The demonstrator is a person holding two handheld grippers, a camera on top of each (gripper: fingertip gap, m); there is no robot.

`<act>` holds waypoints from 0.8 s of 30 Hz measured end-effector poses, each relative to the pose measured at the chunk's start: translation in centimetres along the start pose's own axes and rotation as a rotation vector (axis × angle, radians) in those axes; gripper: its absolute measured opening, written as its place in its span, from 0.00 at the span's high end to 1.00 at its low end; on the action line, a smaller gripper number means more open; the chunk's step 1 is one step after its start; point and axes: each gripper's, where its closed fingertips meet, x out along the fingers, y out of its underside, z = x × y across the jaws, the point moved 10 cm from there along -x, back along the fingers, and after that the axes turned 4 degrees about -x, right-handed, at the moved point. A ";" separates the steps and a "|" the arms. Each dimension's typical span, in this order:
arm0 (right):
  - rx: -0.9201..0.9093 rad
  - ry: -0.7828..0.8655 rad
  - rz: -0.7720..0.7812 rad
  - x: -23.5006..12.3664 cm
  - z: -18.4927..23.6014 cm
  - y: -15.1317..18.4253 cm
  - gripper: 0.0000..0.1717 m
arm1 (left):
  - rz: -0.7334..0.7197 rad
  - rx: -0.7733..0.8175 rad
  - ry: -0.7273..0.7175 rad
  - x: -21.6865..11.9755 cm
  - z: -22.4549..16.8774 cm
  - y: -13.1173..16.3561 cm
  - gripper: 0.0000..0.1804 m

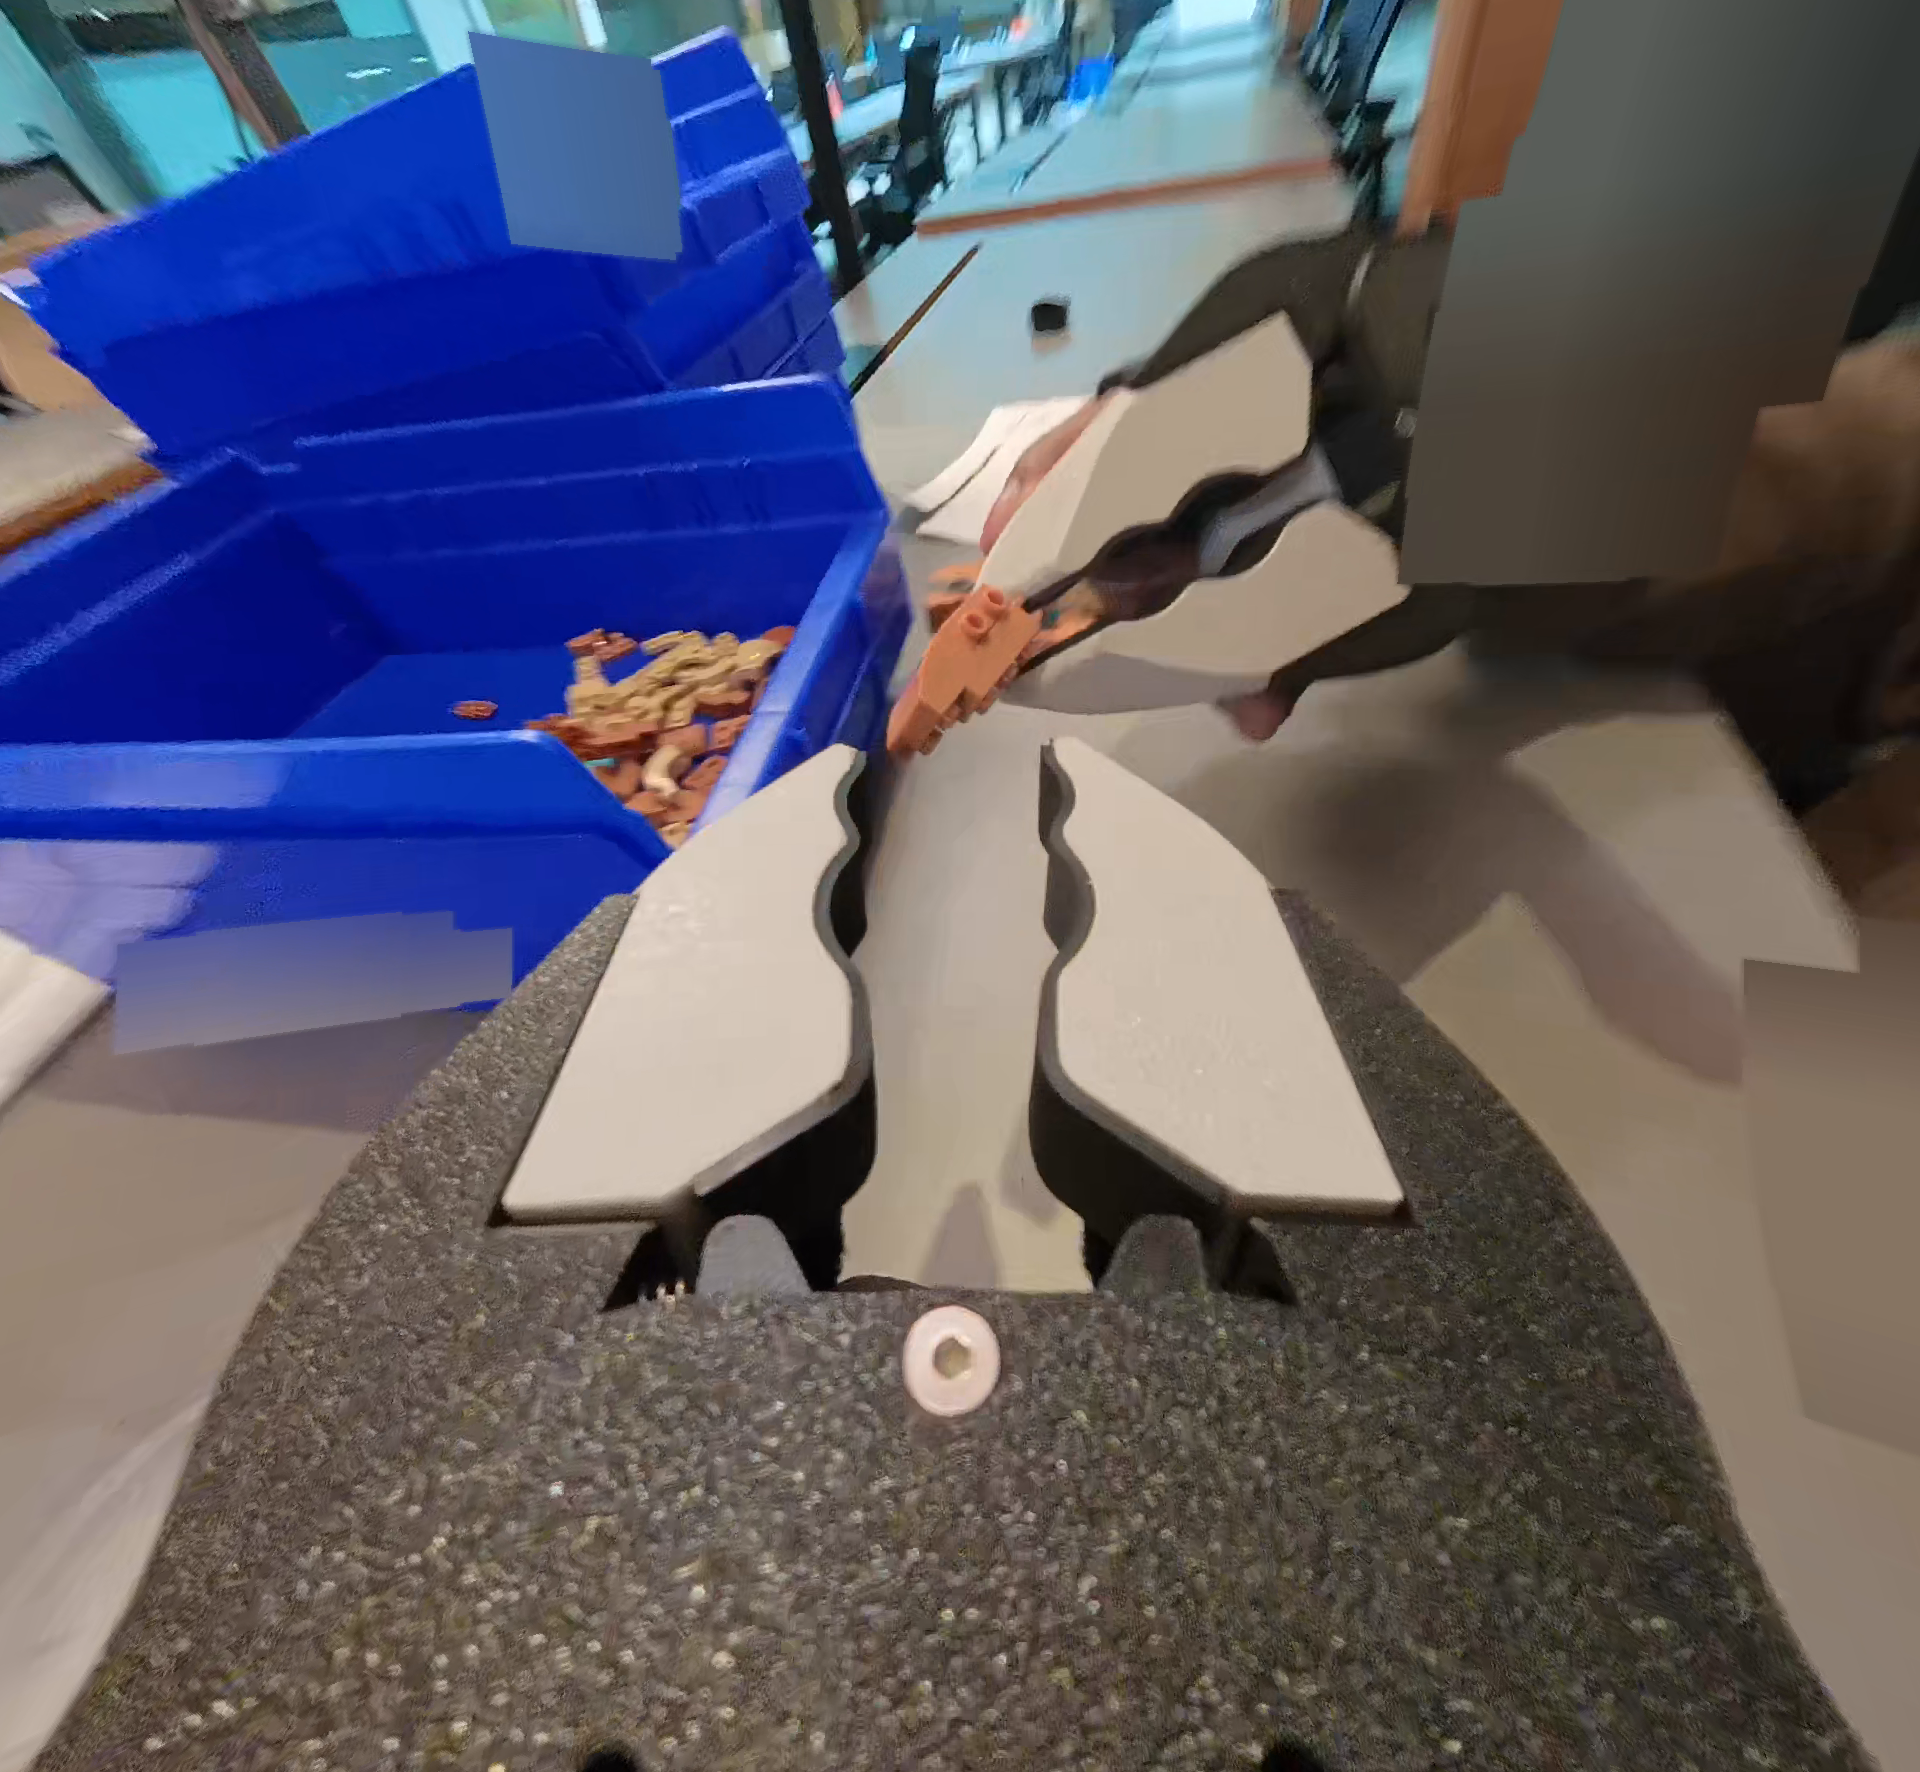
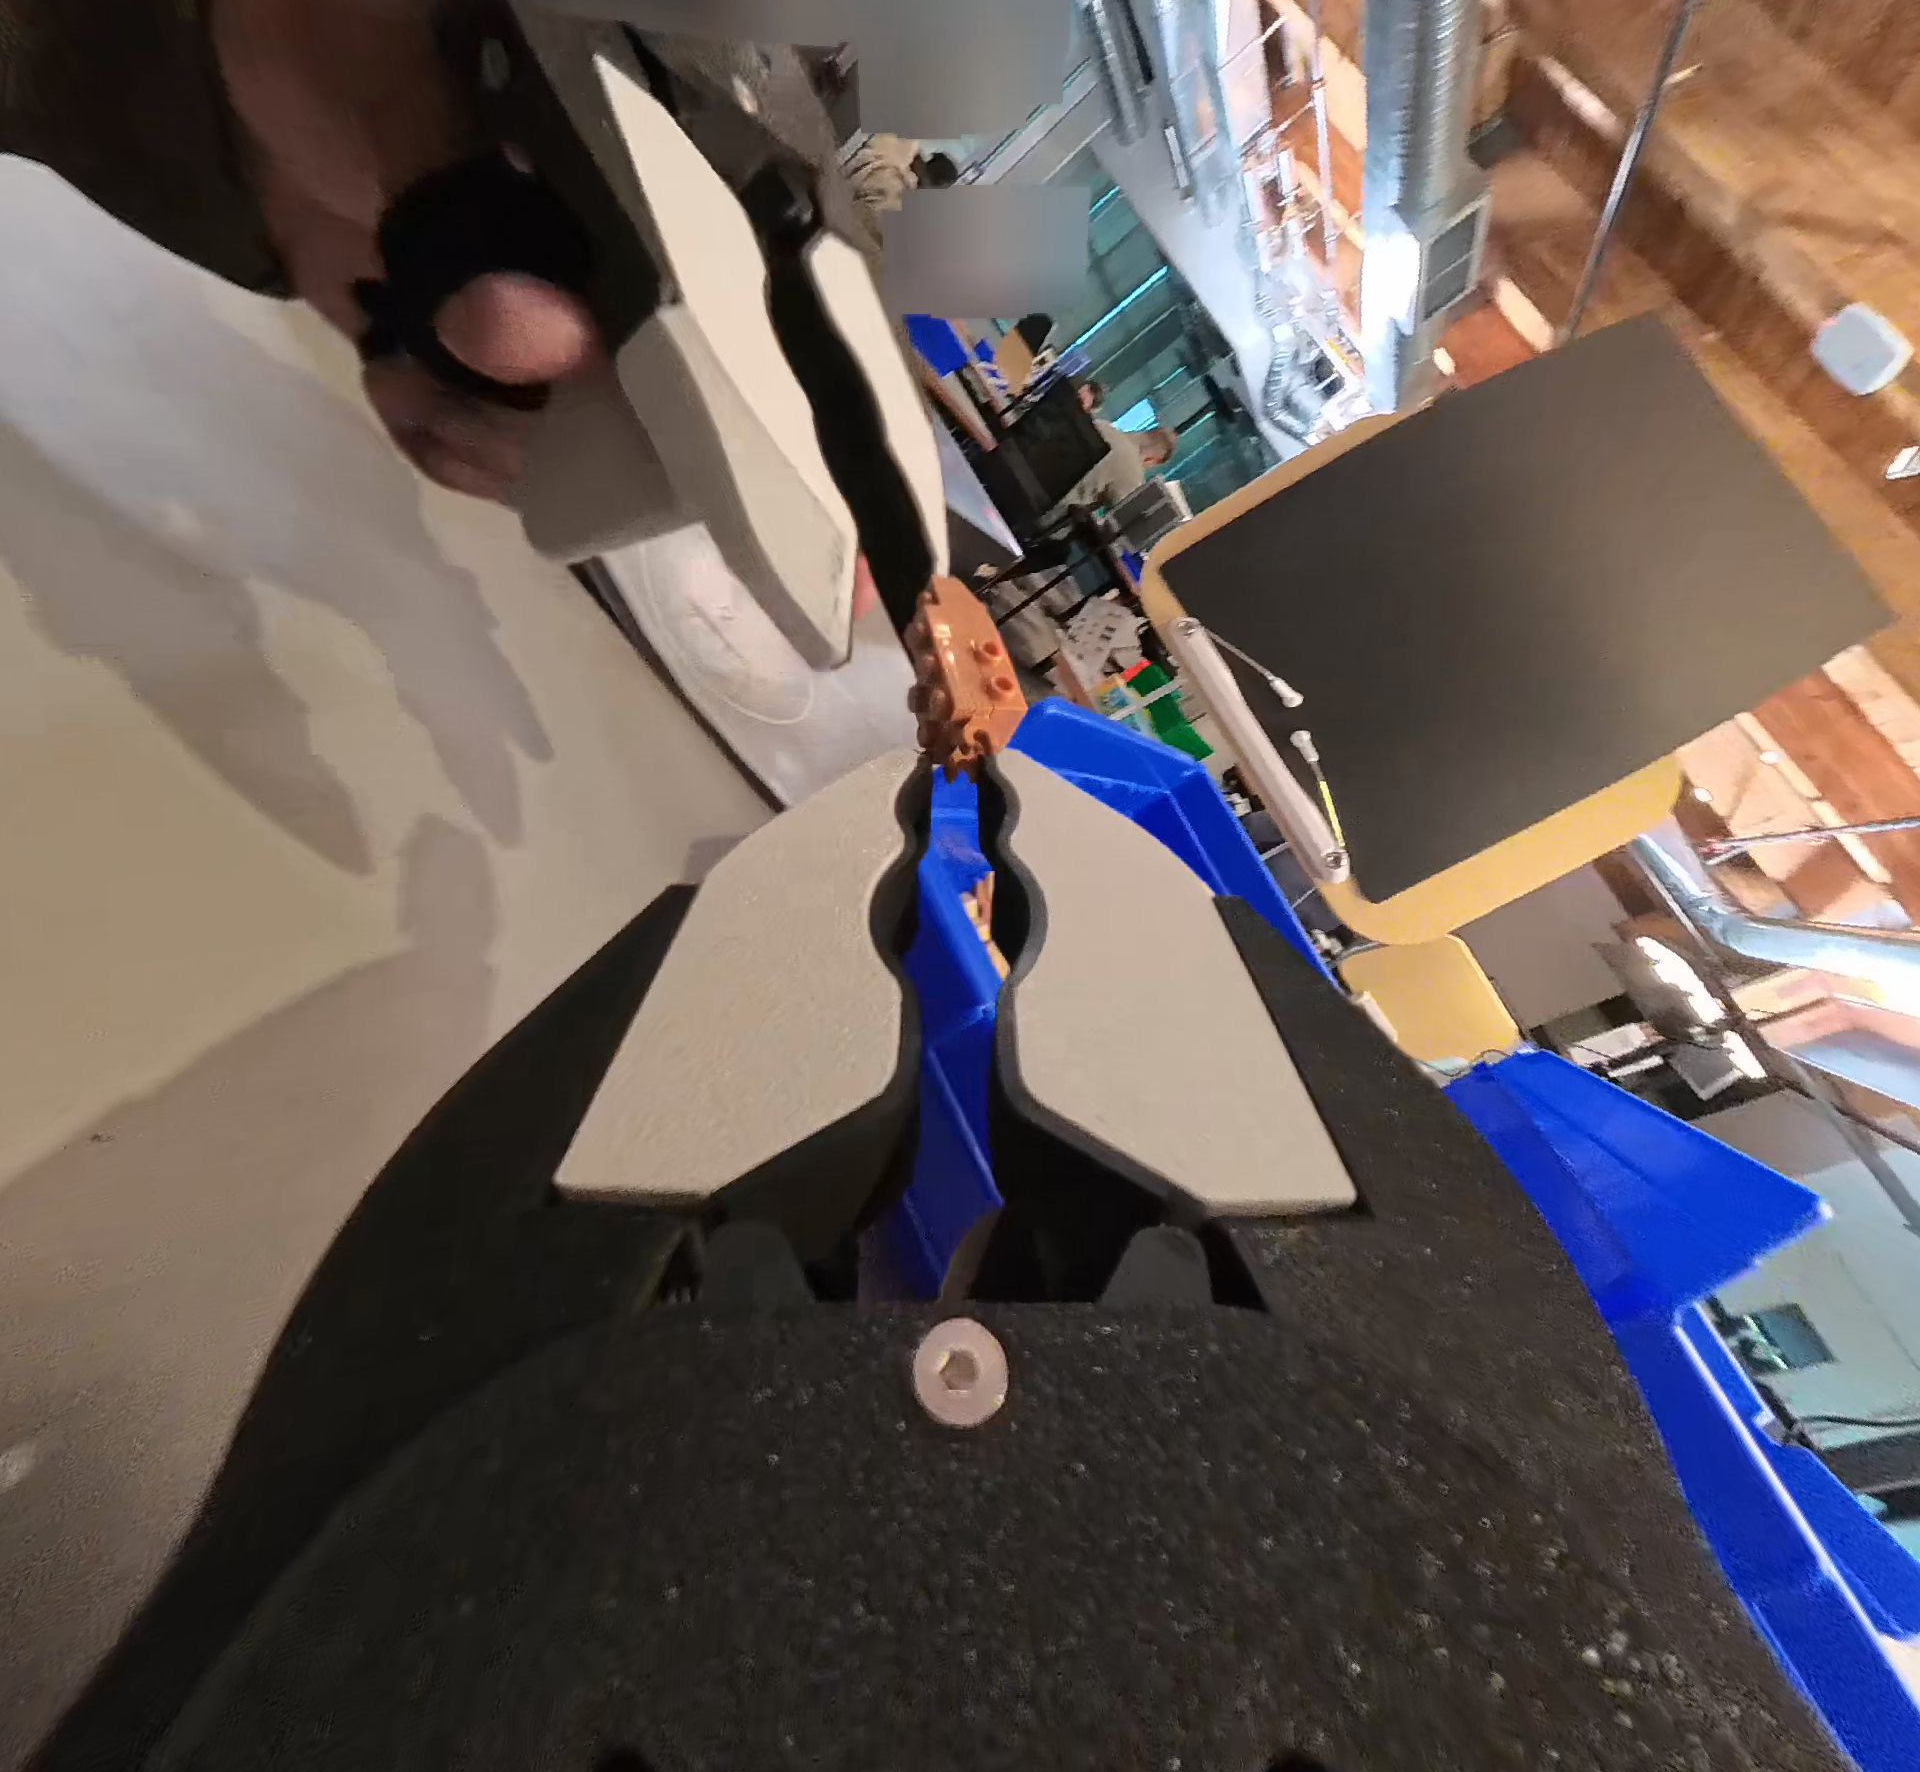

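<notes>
Small orange brick assembly [image 1: 961,668] clamped in right gripper [image 1: 1023,636]; left gripper [image 1: 951,766] spread, empty. Light, rigid, snap-apart; best gripped across flat sides.

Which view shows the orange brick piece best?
Left wrist view. There the orange brick piece shows side-on, studs visible, pinched at the tip of the right tool, beside the blue bin. The right wrist view shows it smaller, partly hidden at that tool's tips.

Background room [image 1: 1039,60] motion-blurred
</notes>
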 end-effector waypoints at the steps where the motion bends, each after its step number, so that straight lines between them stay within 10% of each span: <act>1: -0.007 0.020 -0.008 0.0 0.0 0.0 0.95 | -0.035 -0.084 0.042 0.0 0.2 0.0 0.83; 24: -0.229 0.181 -0.069 -0.3 1.0 -0.8 0.97 | -0.253 -0.411 0.239 0.4 0.7 0.3 0.88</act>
